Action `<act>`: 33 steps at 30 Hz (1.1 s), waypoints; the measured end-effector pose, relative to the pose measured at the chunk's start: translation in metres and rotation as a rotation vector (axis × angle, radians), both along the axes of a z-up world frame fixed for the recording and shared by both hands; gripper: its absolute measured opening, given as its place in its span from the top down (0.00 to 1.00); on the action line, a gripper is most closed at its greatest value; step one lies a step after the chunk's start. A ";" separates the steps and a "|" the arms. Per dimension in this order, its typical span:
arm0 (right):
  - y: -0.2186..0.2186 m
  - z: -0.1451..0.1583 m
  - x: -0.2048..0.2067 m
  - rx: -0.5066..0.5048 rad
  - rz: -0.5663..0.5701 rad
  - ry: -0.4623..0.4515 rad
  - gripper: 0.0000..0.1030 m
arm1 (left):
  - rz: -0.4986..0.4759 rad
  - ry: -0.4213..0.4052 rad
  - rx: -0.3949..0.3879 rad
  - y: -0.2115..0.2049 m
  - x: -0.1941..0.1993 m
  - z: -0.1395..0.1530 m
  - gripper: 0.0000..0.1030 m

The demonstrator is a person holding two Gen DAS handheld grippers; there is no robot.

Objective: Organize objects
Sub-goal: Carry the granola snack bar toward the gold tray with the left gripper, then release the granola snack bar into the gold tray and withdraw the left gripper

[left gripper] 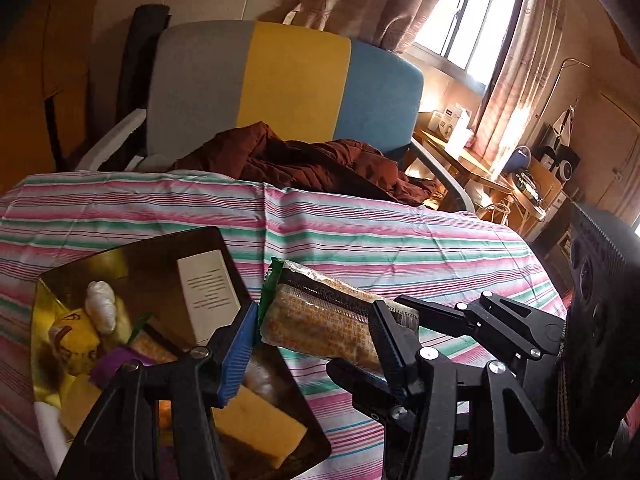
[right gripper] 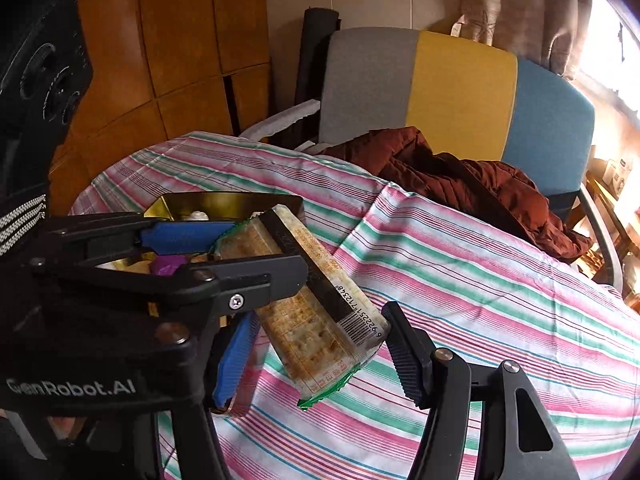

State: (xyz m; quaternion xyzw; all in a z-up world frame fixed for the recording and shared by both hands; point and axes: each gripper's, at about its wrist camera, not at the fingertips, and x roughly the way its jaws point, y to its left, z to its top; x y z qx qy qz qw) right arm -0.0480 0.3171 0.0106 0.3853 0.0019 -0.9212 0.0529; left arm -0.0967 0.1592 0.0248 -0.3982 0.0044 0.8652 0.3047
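Above the left side of the striped tablecloth (left gripper: 400, 240), just off the right edge of the gold tray (left gripper: 132, 246), the cracker packet (left gripper: 320, 320) hung clear of the cloth, tilted, its barcoded end toward the right. Both tools were on it. The left gripper (left gripper: 312, 312) was clamped across the packet's upper half, blue pad on one face and black finger on the other, and the right gripper (right gripper: 320, 312) looked closed round the lower, barcoded end, pads hard against either side (the far contact was partly hidden, so that is a judgement). This read as the carrying step: packet picked up, not yet put away. The tray was already crowded, with a yellow sachet (left gripper: 76, 344), a white box (left gripper: 208, 288) and a yellow block (left gripper: 260, 424) among the things in it. The next move called for finding a free strip along the tray's right edge. The packet would need levelling and lowering in lengthwise, and the two tools should let go together so it did not swing or tip the neighbours.
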 end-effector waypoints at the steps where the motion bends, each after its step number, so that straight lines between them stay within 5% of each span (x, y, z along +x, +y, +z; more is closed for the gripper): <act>1: -0.007 0.000 0.000 -0.004 0.010 0.002 0.38 | 0.009 0.010 -0.009 -0.005 0.001 0.000 0.46; 16: -0.087 -0.015 -0.025 -0.015 0.117 -0.020 0.38 | 0.130 0.014 -0.025 -0.079 -0.005 -0.020 0.46; 33: -0.102 -0.042 -0.061 -0.039 0.102 -0.092 0.38 | 0.151 -0.061 -0.028 -0.088 -0.041 -0.050 0.46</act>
